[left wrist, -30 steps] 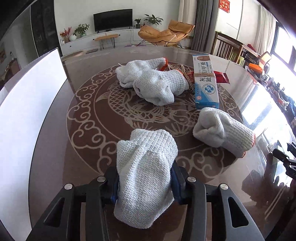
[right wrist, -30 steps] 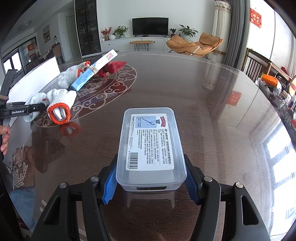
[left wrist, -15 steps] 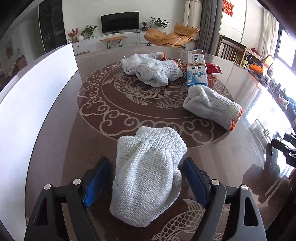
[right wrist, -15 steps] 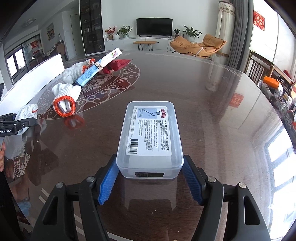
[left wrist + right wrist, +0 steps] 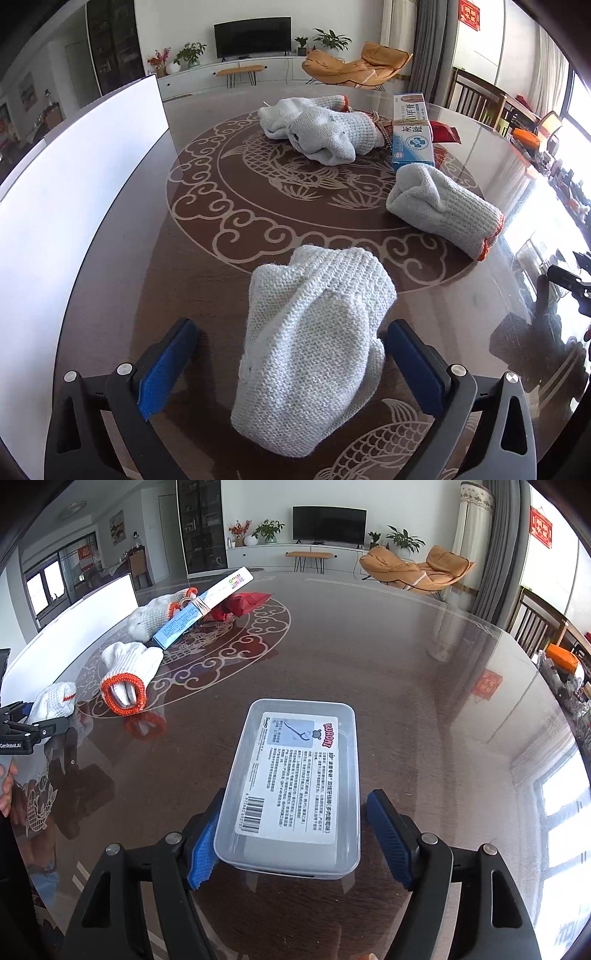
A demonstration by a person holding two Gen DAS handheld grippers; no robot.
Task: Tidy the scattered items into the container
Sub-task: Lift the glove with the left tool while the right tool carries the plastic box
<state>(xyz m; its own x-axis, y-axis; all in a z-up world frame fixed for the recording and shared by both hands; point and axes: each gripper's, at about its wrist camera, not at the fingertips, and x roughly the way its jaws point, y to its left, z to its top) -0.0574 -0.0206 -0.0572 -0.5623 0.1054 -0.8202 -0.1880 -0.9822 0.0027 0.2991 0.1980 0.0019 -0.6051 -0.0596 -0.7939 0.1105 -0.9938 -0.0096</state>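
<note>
Left wrist view: the left claw (image 5: 291, 365) stands wide and its jaws are opening; the nearest glove (image 5: 314, 347) lies between them on the worktop (image 5: 147, 280), with clear gaps to both blue pads, so nothing is gripped. The glove's long axis runs almost straight ahead of the claw, slightly tilted to the right at its far end. Beyond that glove, to its right, a second rolled glove (image 5: 443, 206) lies crosswise with its orange cuff pointing right. Farther past it sit a pile of two more gloves (image 5: 325, 129) and a blue carton (image 5: 412, 138).

Right wrist view: the right claw (image 5: 295, 845) brackets the near end of the clear container (image 5: 295, 786), and its jaws are opening. The right pad is plainly apart from the wall; the left pad sits just beside it, and contact cannot be told. The container's long axis points away along the claw. The gloves all lie to the container's left, and the left claw (image 5: 26, 727) is beside them, so the left hand looks the nearer one for carrying a glove across.
</note>
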